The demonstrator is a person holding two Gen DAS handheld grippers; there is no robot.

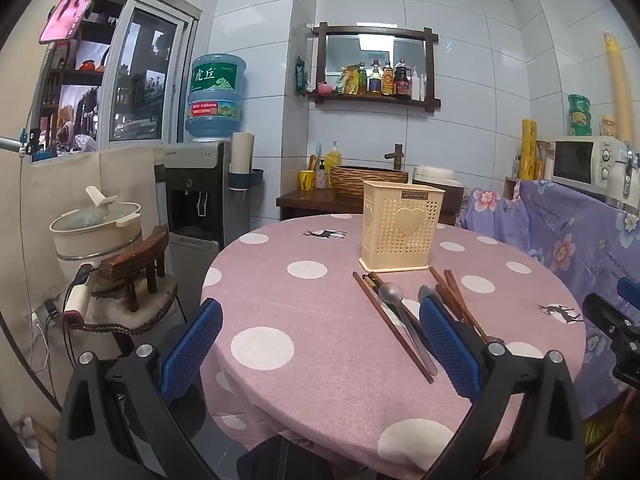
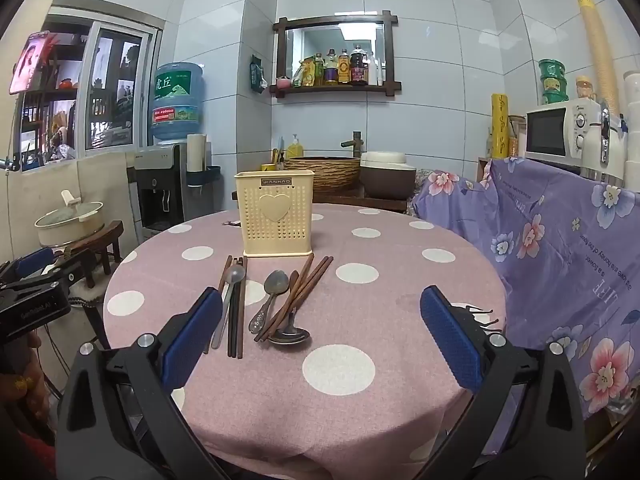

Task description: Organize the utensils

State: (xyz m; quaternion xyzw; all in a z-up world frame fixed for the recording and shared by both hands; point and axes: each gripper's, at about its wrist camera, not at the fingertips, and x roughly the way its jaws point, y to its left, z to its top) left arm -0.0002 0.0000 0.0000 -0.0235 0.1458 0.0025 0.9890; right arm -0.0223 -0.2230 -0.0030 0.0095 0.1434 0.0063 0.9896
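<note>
Nearest, the right claw [image 2: 320,336] hangs spread wide over the near part of the round worktop [image 2: 400,280], pinching nothing. Just ahead of it, between its blue pads [image 2: 450,336], a dark spoon [image 2: 289,336] lies with its bowl toward the claw. Brown chopsticks [image 2: 298,298] cross above that bowl, long axis running away and to the right. Beside them a grey spoon [image 2: 272,292] points its bowl away from the claw. Close against the left pad, a second set of chopsticks [image 2: 236,308] and a pale spoon [image 2: 230,300] lie lengthwise, pointing straight away. Beyond all of them the cream utensil holder [image 2: 276,214] stands upright, heart facing the claw.

The left claw [image 1: 320,340] is likewise spread and holds nothing; the same utensils lie ahead and to its right, their long axes slanting away to the left toward the holder.
</note>
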